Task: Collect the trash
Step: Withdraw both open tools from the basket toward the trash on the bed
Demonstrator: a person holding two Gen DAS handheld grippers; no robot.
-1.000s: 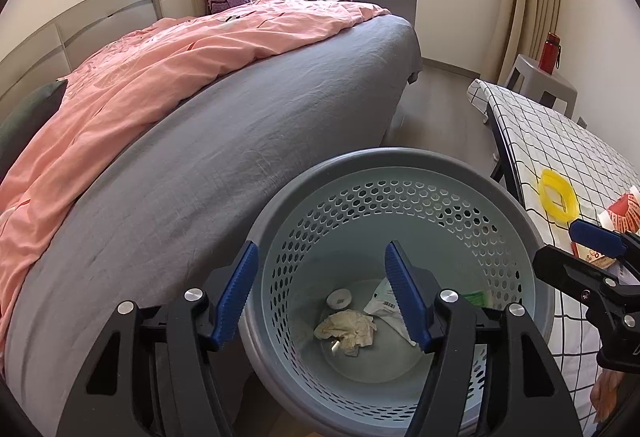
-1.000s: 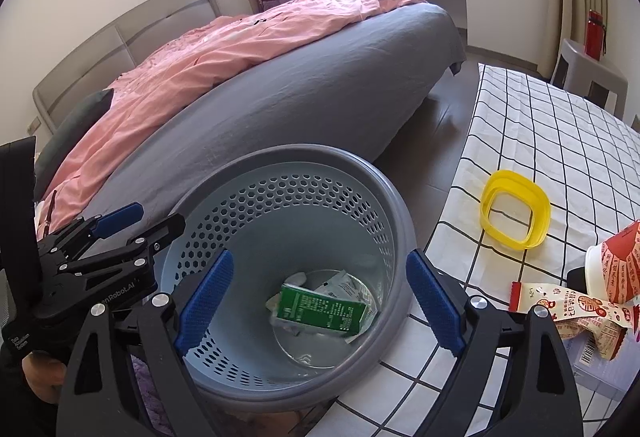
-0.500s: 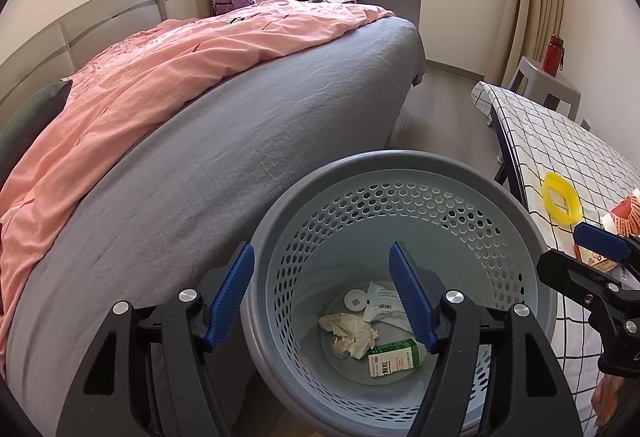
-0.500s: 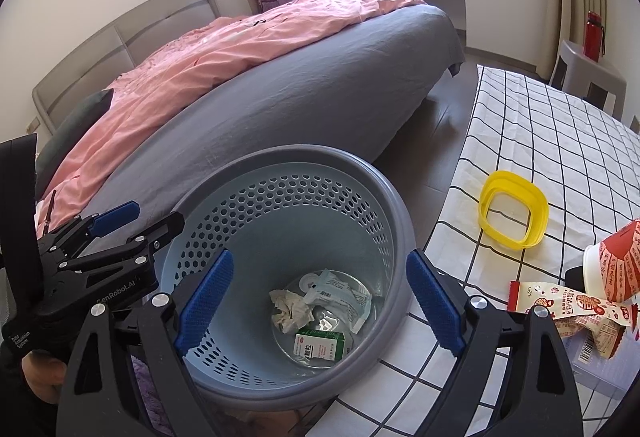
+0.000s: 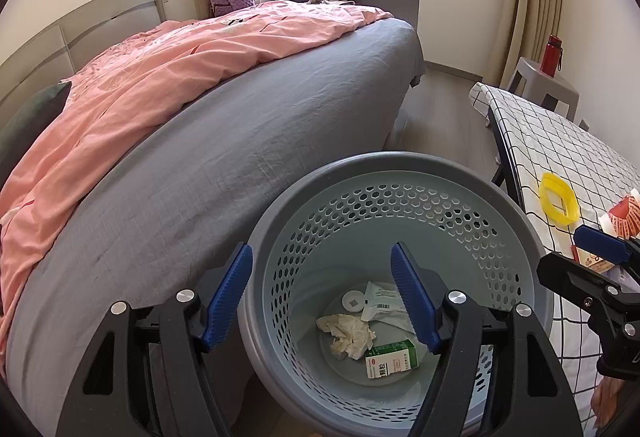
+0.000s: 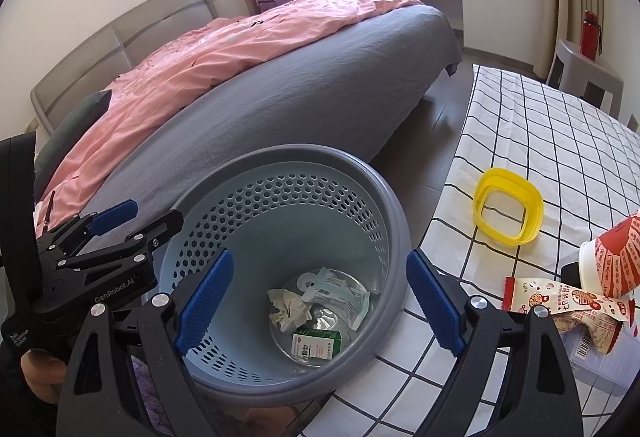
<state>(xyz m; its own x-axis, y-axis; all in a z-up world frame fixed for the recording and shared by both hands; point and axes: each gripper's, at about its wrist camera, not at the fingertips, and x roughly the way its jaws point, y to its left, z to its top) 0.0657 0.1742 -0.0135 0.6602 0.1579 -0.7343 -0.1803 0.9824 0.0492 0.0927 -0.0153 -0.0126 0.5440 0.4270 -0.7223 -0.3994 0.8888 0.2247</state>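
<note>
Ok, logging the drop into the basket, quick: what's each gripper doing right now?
Left gripper: open, fingers empty, hanging over the basket.
Right gripper: open wide, holding nothing, also over the basket.

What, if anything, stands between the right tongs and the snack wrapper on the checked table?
Nothing visible. The right tongs hang open over the bin, and the wrapper lies uncovered on the table beside them, with the red cup just behind it.
</note>
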